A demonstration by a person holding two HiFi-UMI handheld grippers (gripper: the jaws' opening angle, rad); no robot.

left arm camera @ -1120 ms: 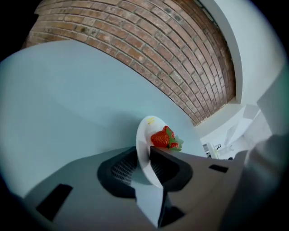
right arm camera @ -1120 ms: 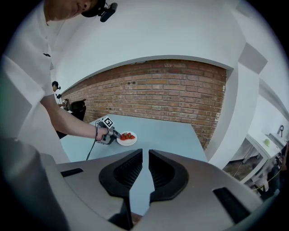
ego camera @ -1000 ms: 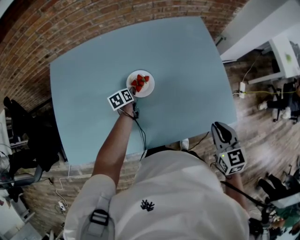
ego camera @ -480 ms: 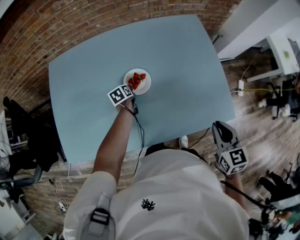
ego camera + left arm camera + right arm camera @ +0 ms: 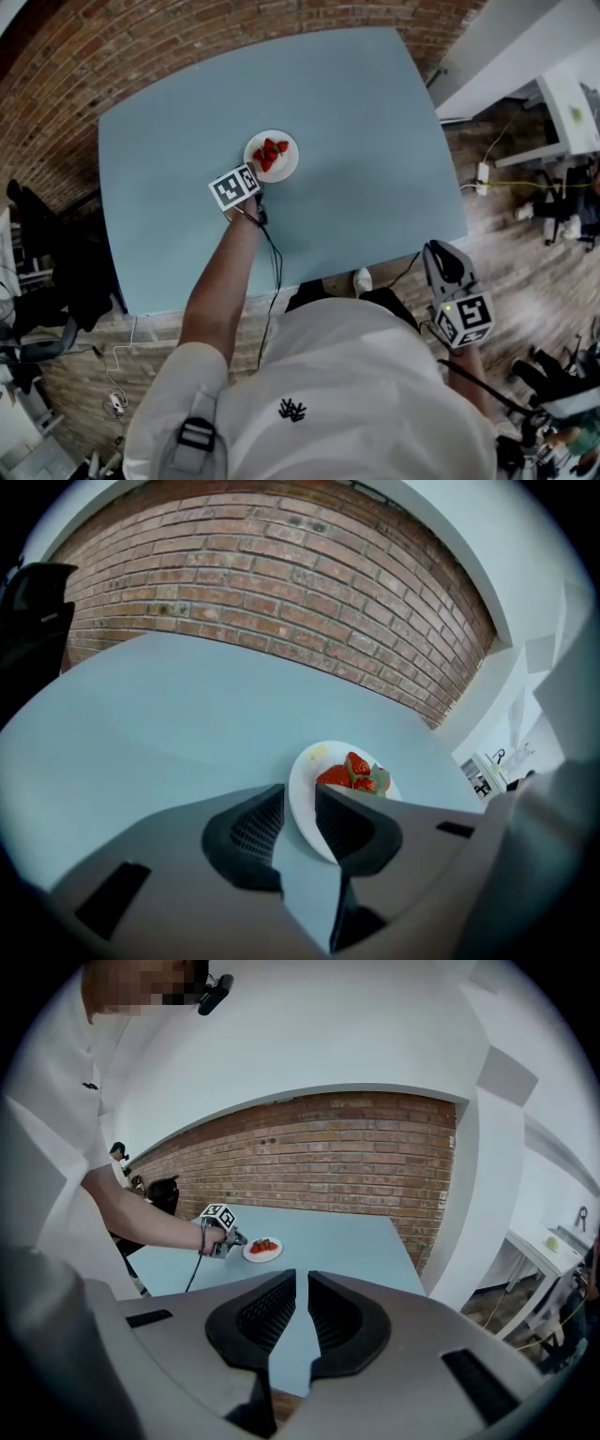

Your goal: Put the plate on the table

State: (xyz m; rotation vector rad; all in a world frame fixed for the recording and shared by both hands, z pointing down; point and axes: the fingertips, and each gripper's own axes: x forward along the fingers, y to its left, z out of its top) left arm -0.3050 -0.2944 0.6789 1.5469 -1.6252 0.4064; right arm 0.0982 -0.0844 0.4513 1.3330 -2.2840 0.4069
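Two jaws of your left hand-held gripper [image 5: 300,806] stand apart around the plate [image 5: 315,763] rim; withdraw straight back, no nudging.

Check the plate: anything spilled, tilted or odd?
Nothing stands out. The plate lies flat on the table, strawberries all on it; the left hand-held gripper straddles its near rim with jaws apart.

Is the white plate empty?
No, red strawberries lie piled on the plate, which rests on the blue table.
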